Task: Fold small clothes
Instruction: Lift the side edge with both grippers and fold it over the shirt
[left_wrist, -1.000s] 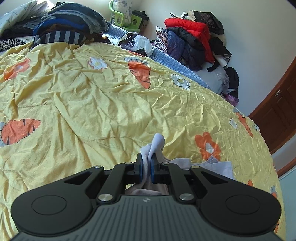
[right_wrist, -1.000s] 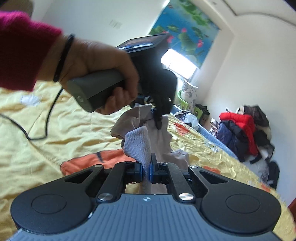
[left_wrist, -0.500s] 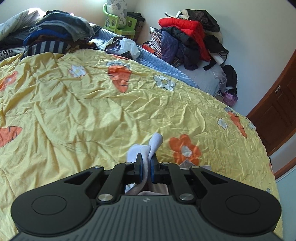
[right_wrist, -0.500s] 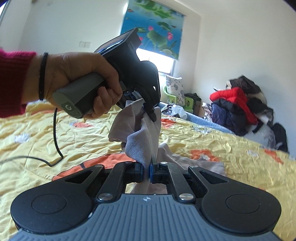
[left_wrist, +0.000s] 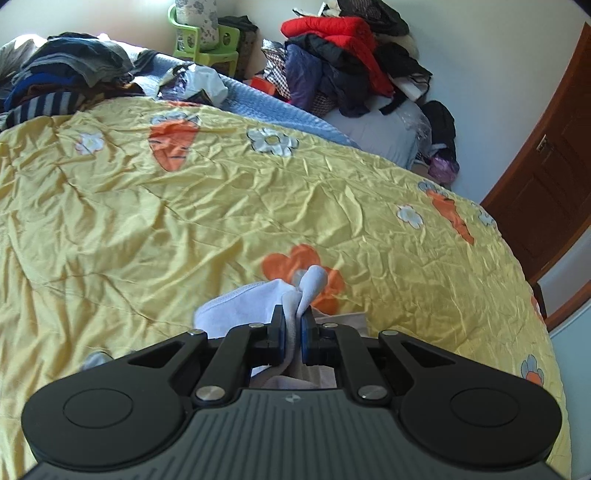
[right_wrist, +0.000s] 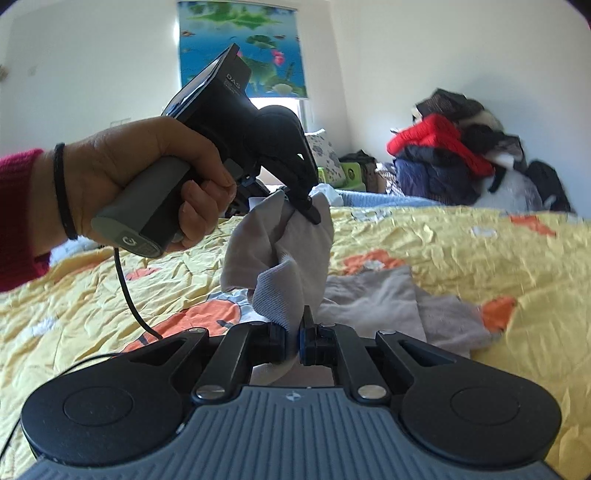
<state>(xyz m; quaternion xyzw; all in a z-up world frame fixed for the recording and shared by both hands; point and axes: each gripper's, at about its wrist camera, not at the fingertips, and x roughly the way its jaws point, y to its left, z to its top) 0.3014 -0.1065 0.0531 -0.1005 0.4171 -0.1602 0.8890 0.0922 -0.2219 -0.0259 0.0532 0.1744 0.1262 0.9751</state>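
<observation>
Yellow quilt (left_wrist: 184, 206), left gripper (left_wrist: 293, 326) and right gripper (right_wrist: 294, 334) both apparently clamping grey sock (right_wrist: 291, 258)

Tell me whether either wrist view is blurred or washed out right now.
Left wrist view: sharp on the sock in the left gripper, fisheye bending the door. Right wrist view: bedspread motion-smeared, window blown out, right gripper crisp.

Left gripper (right_wrist: 308, 206) raised, tilted down, gripped at the handle by the left hand (right_wrist: 147, 184), wrist to the left, sleeved forearm behind; 2 fingers pinched tight on cloth. Right gripper (right_wrist: 294, 341) lower, facing the left one, its 2 fingers likewise clamped on cloth.
</observation>
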